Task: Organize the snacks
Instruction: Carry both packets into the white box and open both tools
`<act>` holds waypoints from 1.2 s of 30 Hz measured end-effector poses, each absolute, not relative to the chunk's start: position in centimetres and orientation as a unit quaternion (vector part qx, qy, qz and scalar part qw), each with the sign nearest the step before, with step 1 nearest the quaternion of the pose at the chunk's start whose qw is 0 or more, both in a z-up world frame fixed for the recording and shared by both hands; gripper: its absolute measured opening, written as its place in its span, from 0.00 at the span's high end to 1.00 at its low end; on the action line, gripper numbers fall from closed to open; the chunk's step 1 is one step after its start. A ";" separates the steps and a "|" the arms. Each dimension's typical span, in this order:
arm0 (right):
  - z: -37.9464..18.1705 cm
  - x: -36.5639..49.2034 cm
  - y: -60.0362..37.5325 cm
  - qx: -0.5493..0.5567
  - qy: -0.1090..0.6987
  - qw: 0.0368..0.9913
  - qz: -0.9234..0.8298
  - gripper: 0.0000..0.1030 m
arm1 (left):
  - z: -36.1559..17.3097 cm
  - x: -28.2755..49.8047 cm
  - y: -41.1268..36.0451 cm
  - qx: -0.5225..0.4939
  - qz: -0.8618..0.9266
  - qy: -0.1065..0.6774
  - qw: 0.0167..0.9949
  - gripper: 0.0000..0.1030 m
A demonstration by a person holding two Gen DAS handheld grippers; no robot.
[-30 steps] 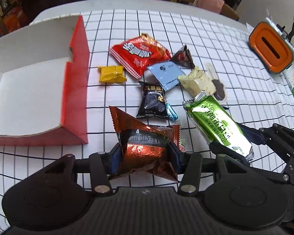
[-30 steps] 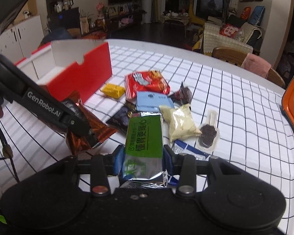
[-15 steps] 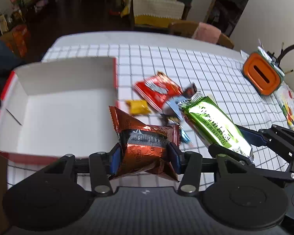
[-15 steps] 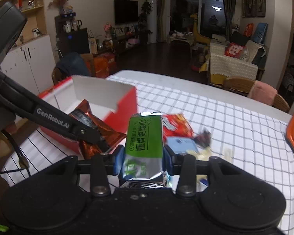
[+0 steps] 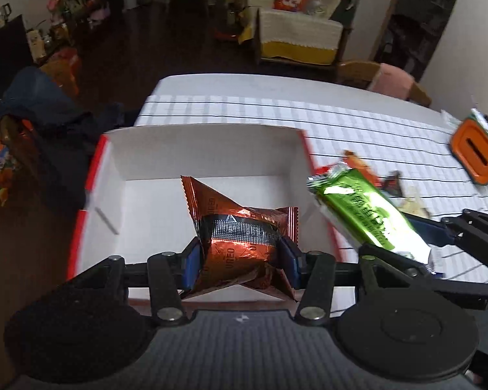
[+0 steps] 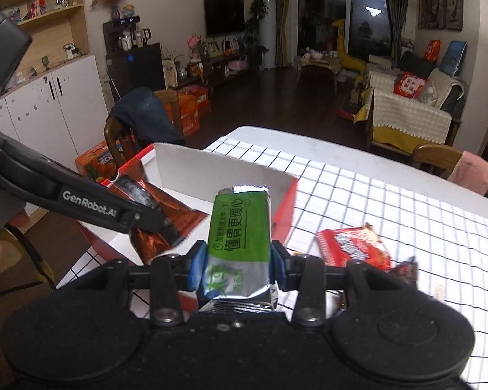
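One table (image 6: 390, 195) under a white cloth gridded with black lines carries everything. On its left end sits one open cardboard box (image 5: 208, 149), red outside and white inside, its floor bare. Two grippers are in view, each pinching one snack.

The left gripper (image 5: 240, 260) is clamped on a copper-brown foil packet (image 5: 240, 227) with a black band, holding it above the near part of the box floor, clear of the walls. From the right wrist view the same packet (image 6: 166, 224) hangs over the box's near left corner, partly hidden behind the left gripper's black arm.

The right gripper (image 6: 234, 266) is closed on a green and silver wrapped bar (image 6: 240, 234) printed with Chinese characters. The bar (image 5: 364, 211) is tilted and sits just beside the box's right wall, outside it, above the cloth.

Loose snacks lie on the cloth to the right of the box: one red packet (image 6: 351, 247), one small dark packet (image 6: 405, 271) just beside it, and a pale one (image 5: 411, 203), blurred. Others may lie behind the green bar; I cannot count them.

One orange slotted object (image 5: 475, 156) stands well apart at the table's right edge. Wooden chairs ring the table, one draped in dark cloth (image 6: 146, 113), one in pink (image 6: 475, 172).
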State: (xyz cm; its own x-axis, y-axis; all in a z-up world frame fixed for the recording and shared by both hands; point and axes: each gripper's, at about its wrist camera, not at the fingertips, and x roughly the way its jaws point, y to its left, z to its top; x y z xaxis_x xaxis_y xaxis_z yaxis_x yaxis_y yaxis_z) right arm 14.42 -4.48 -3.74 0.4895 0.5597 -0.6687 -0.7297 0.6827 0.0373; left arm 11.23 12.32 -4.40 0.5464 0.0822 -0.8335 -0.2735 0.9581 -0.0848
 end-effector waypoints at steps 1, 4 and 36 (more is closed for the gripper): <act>-4.0 14.6 -3.7 -0.129 0.339 0.853 0.376 0.61 | -4.7 11.3 13.1 -0.102 0.108 0.468 0.871 0.52; -4.9 15.2 -1.7 -0.132 0.353 0.848 0.373 0.61 | -5.6 11.7 15.5 -0.102 0.117 0.479 0.864 0.52; -13.7 18.4 10.6 -0.224 0.461 0.793 0.329 0.60 | -14.1 16.7 20.1 -0.025 0.090 0.585 0.805 0.50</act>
State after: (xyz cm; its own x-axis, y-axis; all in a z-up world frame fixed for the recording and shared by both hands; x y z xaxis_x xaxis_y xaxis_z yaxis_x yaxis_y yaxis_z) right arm 18.44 10.58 -13.69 0.3581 0.3163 -0.8785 -0.7286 0.6830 -0.0511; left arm 16.66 20.13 -14.08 0.2984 0.1163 -0.9473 -0.1739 0.9826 0.0658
